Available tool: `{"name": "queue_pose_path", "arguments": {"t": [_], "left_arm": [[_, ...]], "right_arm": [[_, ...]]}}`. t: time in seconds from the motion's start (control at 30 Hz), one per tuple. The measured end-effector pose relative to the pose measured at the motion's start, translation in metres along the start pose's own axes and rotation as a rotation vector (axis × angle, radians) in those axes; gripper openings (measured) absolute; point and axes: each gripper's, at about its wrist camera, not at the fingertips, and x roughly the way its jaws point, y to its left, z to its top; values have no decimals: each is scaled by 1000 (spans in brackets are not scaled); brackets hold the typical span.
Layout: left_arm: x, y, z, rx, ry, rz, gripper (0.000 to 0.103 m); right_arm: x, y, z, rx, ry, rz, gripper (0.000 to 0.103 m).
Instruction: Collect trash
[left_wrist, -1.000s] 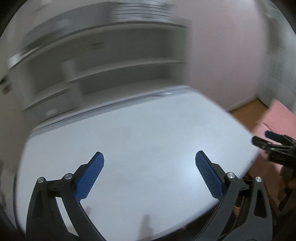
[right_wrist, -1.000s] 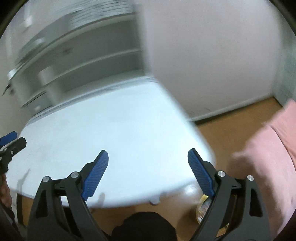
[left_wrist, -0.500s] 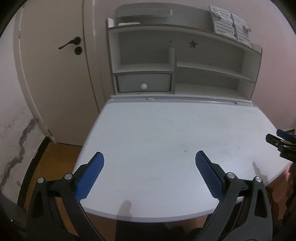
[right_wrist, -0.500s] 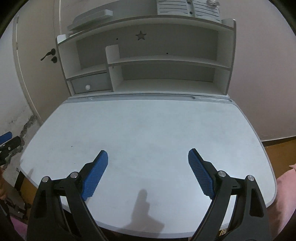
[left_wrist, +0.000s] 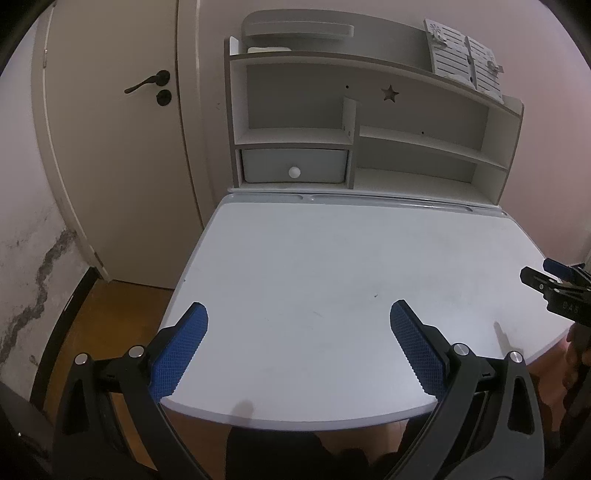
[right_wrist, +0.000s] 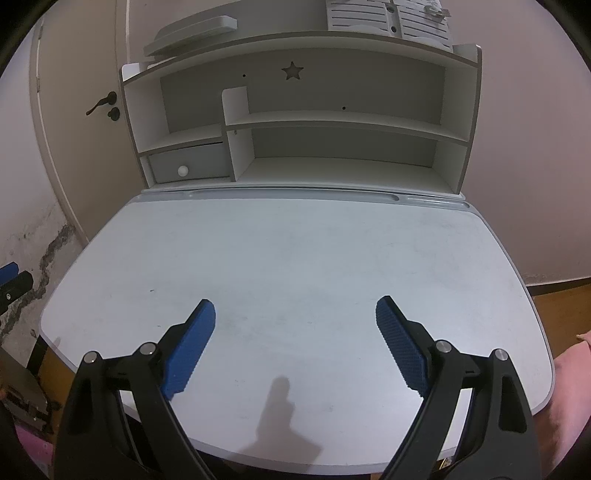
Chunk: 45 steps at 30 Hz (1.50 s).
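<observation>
No trash shows in either view. My left gripper (left_wrist: 298, 325) is open and empty, held above the front left part of a pale grey desk top (left_wrist: 332, 266). My right gripper (right_wrist: 295, 317) is open and empty above the front middle of the same desk (right_wrist: 295, 251). The right gripper's tips also show at the right edge of the left wrist view (left_wrist: 554, 288), and the left gripper's tips at the left edge of the right wrist view (right_wrist: 11, 280).
A white hutch (left_wrist: 369, 147) with shelves and a small drawer (left_wrist: 294, 171) stands at the desk's back. A door (left_wrist: 122, 129) is to the left. Wood floor (left_wrist: 110, 317) lies left of the desk, and pink fabric (right_wrist: 569, 376) at the right.
Both views swung from a blurred sideways look to face the desk and hutch squarely, then held nearly still. Both grippers stayed open.
</observation>
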Motion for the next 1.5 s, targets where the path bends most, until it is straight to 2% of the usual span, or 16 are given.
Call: {"name": "queue_pose_path", "arguments": {"t": [1.5], "left_arm": [[10,-7,7,29,4,-31,96]], "right_arm": [[-8,-13,-4,13,-10,-28,86]]}}
